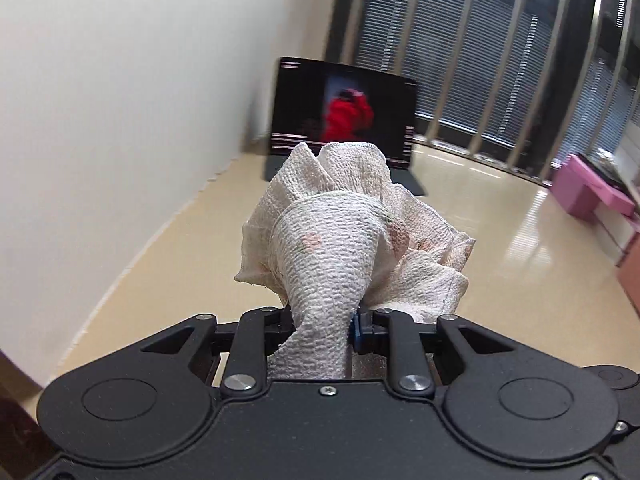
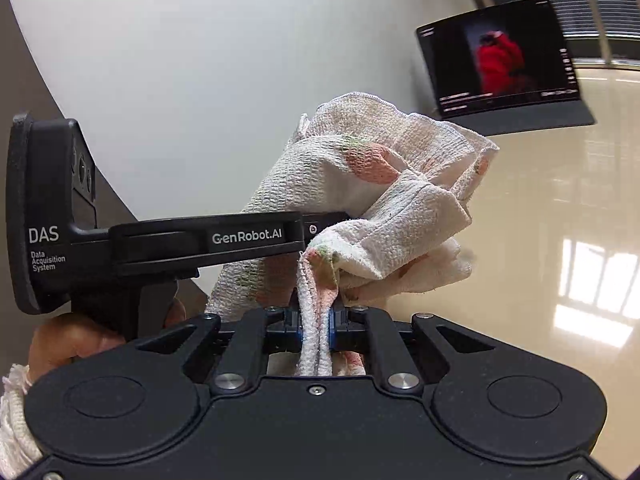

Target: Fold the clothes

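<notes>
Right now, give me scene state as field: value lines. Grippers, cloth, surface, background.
left gripper: shut on the cloth, bunched fabric rising ahead of it
right gripper: shut on the cloth, a doubled edge running between its blue pads
cloth: white textured fabric with faded pink and green print, crumpled, not folded, held up off the table
table: glossy beige top
tablet: propped upright at the far end by the wall, screen on, red figure showing
pink box: far right edge
hand: gripping the left gripper's handle

The cloth (image 1: 332, 240) was white with faded pink and green print; the table (image 1: 460, 216) cream; the grippers (image 2: 316, 328) black with blue pads.
</notes>
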Tool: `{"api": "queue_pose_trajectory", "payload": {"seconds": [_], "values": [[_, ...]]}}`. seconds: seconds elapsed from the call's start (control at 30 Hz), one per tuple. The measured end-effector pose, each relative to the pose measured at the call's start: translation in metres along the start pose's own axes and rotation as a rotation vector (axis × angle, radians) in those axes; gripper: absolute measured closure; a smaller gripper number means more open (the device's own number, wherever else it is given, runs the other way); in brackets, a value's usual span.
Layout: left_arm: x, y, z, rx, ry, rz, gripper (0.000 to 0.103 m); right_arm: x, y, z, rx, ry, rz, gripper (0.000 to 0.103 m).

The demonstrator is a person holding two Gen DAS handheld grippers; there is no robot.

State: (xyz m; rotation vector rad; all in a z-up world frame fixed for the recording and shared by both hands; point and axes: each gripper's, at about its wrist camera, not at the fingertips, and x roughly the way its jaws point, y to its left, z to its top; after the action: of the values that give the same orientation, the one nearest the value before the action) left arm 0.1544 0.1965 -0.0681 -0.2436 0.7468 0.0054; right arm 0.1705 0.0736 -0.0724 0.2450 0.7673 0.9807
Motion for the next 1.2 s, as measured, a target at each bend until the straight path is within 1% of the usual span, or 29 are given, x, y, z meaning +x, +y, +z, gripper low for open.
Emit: {"api": "queue_pose_trajectory", "payload": {"seconds": [0.1, 0.2, 0.23, 0.27, 0.3, 0.37, 0.4, 0.43, 0.47, 0.5, 0.57, 0.63, 0.67, 0.7, 0.73, 0.77, 0.8, 0.83, 0.87, 0.9, 0.97, 1.0, 1.03, 1.1, 1.17, 1.2], "values": [[0.006, 0.047, 0.007, -0.033, 0.022, 0.079, 0.081, 0.048, 0.007, -0.004, 0.037, 0.019, 0.003, 0.092], [0.011, 0.093, 0.014, -0.066, 0.045, 0.158, 0.080, 0.077, 0.004, -0.015, 0.071, 0.041, -0.035, 0.091], [0.013, 0.109, 0.017, -0.077, 0.052, 0.184, 0.076, 0.083, 0.002, -0.019, 0.085, 0.051, -0.047, 0.087], [0.015, 0.118, 0.017, -0.082, 0.057, 0.202, 0.070, 0.088, 0.002, -0.022, 0.097, 0.063, -0.066, 0.085], [0.013, 0.116, 0.016, -0.073, 0.046, 0.217, 0.066, 0.087, -0.001, -0.024, 0.100, 0.071, -0.079, 0.079], [0.001, 0.102, 0.017, -0.034, -0.004, 0.263, 0.054, 0.080, 0.000, -0.027, 0.073, 0.067, -0.107, 0.066], [-0.005, 0.096, 0.018, -0.015, -0.030, 0.286, 0.050, 0.074, 0.002, -0.027, 0.053, 0.055, -0.125, 0.053], [-0.011, 0.089, 0.018, 0.005, -0.055, 0.310, 0.043, 0.067, 0.004, -0.026, 0.026, 0.036, -0.144, 0.045], [-0.017, 0.082, 0.019, 0.024, -0.080, 0.333, 0.036, 0.059, 0.008, -0.027, -0.007, 0.013, -0.159, 0.044], [-0.024, 0.075, 0.019, 0.043, -0.105, 0.356, 0.031, 0.050, 0.013, -0.027, -0.043, -0.012, -0.171, 0.044], [-0.037, 0.067, 0.020, 0.079, -0.166, 0.389, 0.013, 0.035, 0.021, -0.025, -0.120, -0.062, -0.161, 0.043], [-0.051, 0.072, 0.021, 0.102, -0.249, 0.366, 0.012, 0.027, 0.030, -0.025, -0.201, -0.094, -0.122, 0.044], [-0.053, 0.071, 0.023, 0.104, -0.259, 0.334, 0.012, 0.028, 0.036, -0.025, -0.250, -0.093, -0.096, 0.044], [-0.052, 0.072, 0.026, 0.103, -0.254, 0.300, 0.012, 0.031, 0.043, -0.028, -0.289, -0.077, -0.077, 0.048], [-0.049, 0.075, 0.028, 0.102, -0.243, 0.275, 0.014, 0.035, 0.049, -0.030, -0.326, -0.061, -0.059, 0.055], [-0.045, 0.078, 0.028, 0.100, -0.223, 0.261, 0.020, 0.043, 0.054, -0.031, -0.344, -0.040, -0.051, 0.061], [-0.038, 0.083, 0.028, 0.095, -0.198, 0.249, 0.022, 0.051, 0.058, -0.032, -0.362, -0.018, -0.045, 0.069], [-0.028, 0.089, 0.026, 0.086, -0.167, 0.240, 0.026, 0.058, 0.060, -0.034, -0.371, 0.000, -0.059, 0.070], [-0.018, 0.095, 0.025, 0.071, -0.138, 0.230, 0.028, 0.066, 0.061, -0.038, -0.376, 0.022, -0.091, 0.069], [-0.008, 0.100, 0.024, 0.050, -0.114, 0.222, 0.028, 0.075, 0.061, -0.041, -0.370, 0.051, -0.117, 0.068], [0.008, 0.112, 0.020, 0.007, -0.078, 0.209, 0.028, 0.089, 0.052, -0.044, -0.343, 0.102, -0.134, 0.069], [0.014, 0.117, 0.017, -0.011, -0.064, 0.208, 0.028, 0.092, 0.049, -0.047, -0.335, 0.115, -0.138, 0.069], [0.021, 0.122, 0.014, -0.031, -0.052, 0.208, 0.028, 0.091, 0.049, -0.052, -0.334, 0.107, -0.132, 0.069], [0.024, 0.128, 0.013, -0.057, -0.049, 0.200, 0.027, 0.089, 0.049, -0.052, -0.341, 0.104, -0.127, 0.068], [0.015, 0.127, 0.016, -0.073, -0.066, 0.196, 0.027, 0.085, 0.048, -0.048, -0.324, 0.112, -0.112, 0.062], [0.007, 0.125, 0.017, -0.073, -0.088, 0.193, 0.027, 0.079, 0.047, -0.046, -0.308, 0.109, -0.103, 0.055]]}}
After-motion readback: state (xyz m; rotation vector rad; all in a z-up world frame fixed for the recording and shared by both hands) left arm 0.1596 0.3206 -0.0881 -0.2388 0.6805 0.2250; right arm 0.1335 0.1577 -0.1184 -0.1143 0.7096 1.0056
